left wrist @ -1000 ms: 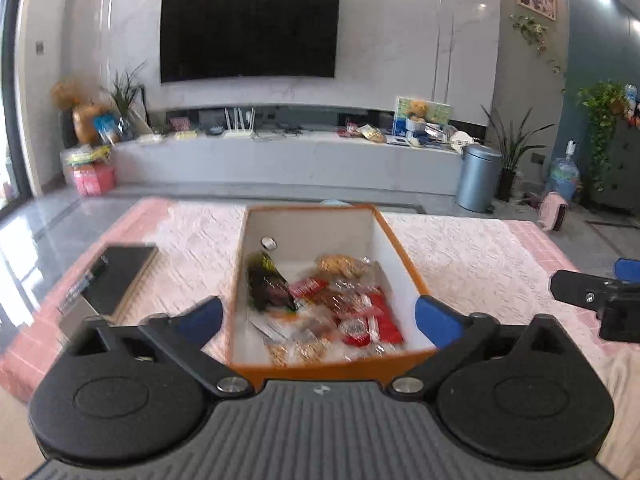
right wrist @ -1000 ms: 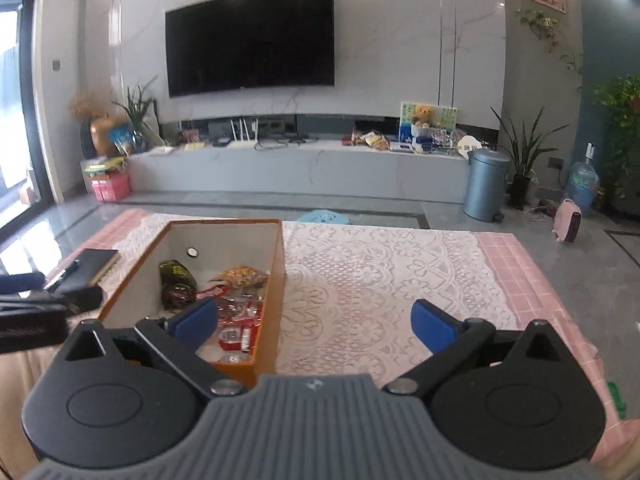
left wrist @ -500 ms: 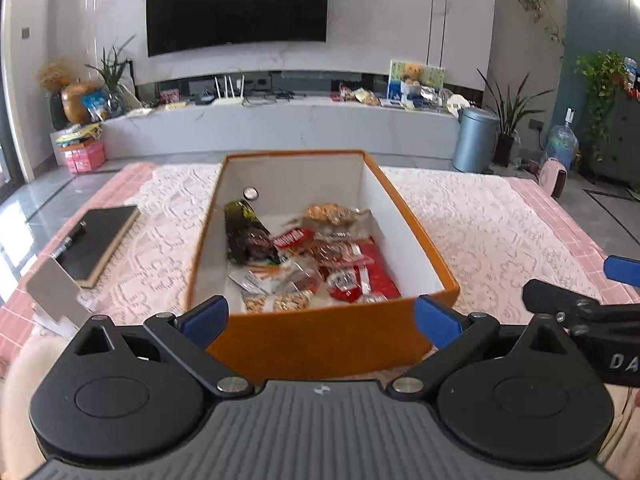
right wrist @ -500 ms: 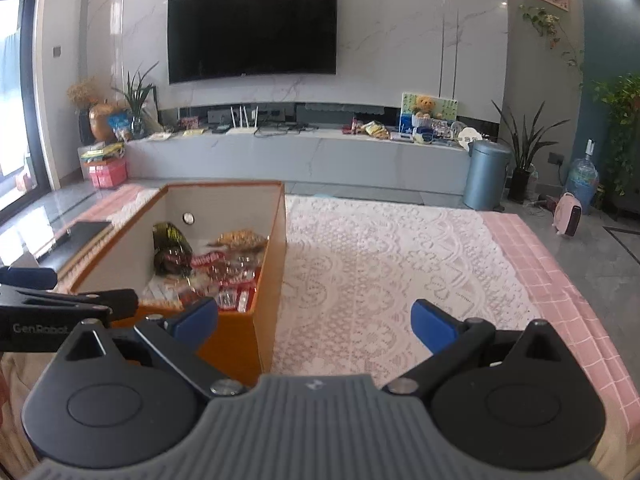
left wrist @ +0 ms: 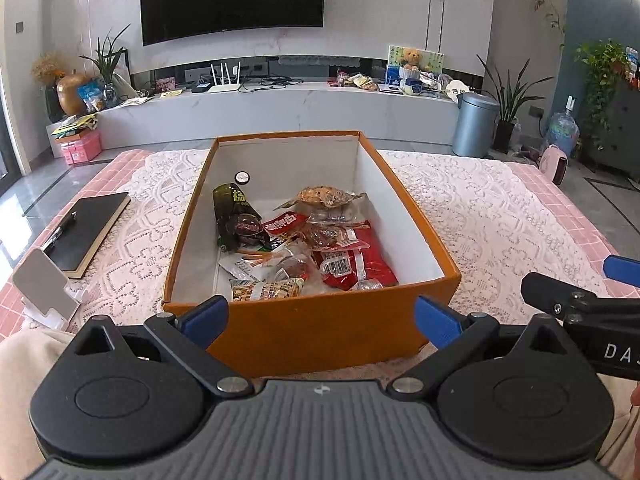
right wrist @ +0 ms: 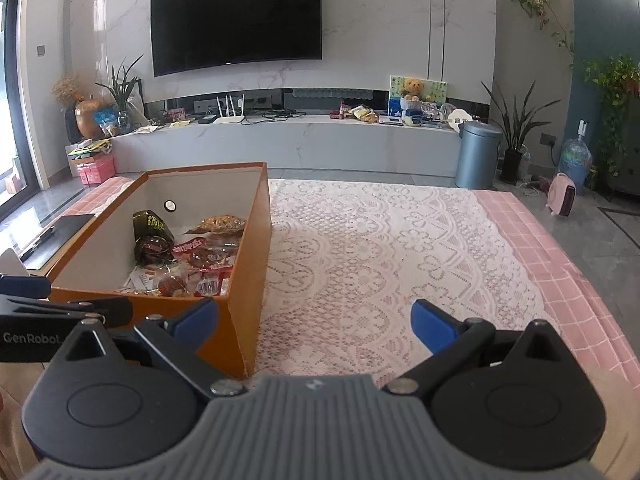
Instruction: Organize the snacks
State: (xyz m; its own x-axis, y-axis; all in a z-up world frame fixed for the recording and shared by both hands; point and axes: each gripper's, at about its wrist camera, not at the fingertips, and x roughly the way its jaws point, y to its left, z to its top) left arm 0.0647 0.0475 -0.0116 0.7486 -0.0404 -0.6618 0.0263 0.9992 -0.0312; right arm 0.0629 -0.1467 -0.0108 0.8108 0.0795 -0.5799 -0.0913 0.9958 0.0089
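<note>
Snack packets lie piled inside orange box, centre frame, on lace-covered counter. Likely light, crinkly, slippery film; pinch a flat sealed edge. Left claw spread, empty, level before box's near wall. Right claw spread, empty, over bare lace right of box.

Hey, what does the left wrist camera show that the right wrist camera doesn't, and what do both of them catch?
Only the left wrist view shows the pen on the black notebook clearly, and the box's near packets, like the peanut packet. Only the right wrist view shows the wide bare stretch of lace tablecloth beside the box. Both show the orange box of snacks, the dark green packet, and the open, empty left gripper and right gripper.
</note>
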